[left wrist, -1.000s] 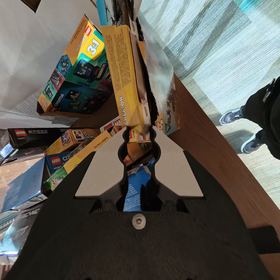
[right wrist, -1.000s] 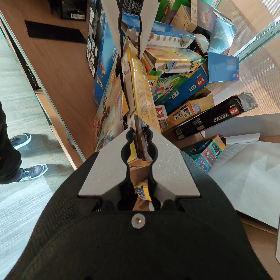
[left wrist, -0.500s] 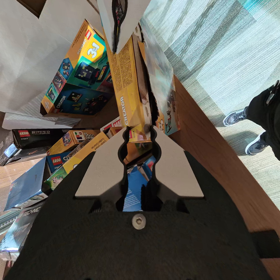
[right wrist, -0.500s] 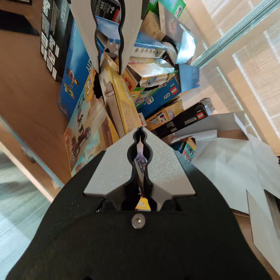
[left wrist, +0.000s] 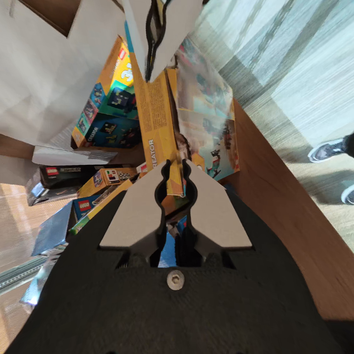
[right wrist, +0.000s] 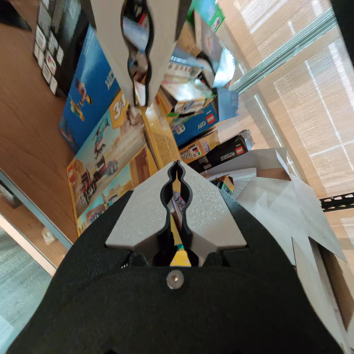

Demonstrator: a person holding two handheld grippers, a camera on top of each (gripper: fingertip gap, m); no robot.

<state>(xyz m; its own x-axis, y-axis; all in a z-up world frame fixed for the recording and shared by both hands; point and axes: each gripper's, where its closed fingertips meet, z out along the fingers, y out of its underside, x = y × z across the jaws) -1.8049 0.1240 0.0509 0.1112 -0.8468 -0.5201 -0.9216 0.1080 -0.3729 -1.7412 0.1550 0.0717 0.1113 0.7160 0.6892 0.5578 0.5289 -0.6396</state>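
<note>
A flat yellow toy box (left wrist: 157, 118) with a truck picture on its face hangs between my two grippers above a wooden table. My left gripper (left wrist: 175, 162) is shut on the box's near end, and the yellow edge fills the gap between its pads. My right gripper (right wrist: 177, 163) is almost fully shut on a thin part of the same box (right wrist: 164, 141) at the other end. The right gripper also shows at the top of the left wrist view (left wrist: 151, 76), tips on the box's far edge. The left gripper shows at the top of the right wrist view (right wrist: 140, 101).
Several toy boxes are piled on the table: a teal and yellow one (left wrist: 107, 115), a black one (left wrist: 63, 172), a blue one (right wrist: 90, 86). An open white carton (right wrist: 277, 201) stands beside them. The table edge (left wrist: 277, 210) borders carpet where a person's shoe (left wrist: 325, 151) shows.
My right gripper's jaws closed from about the box's thickness to almost shut, and it swung, showing more of the box's picture face. The left gripper keeps its hold; the right gripper came closer to it.
</note>
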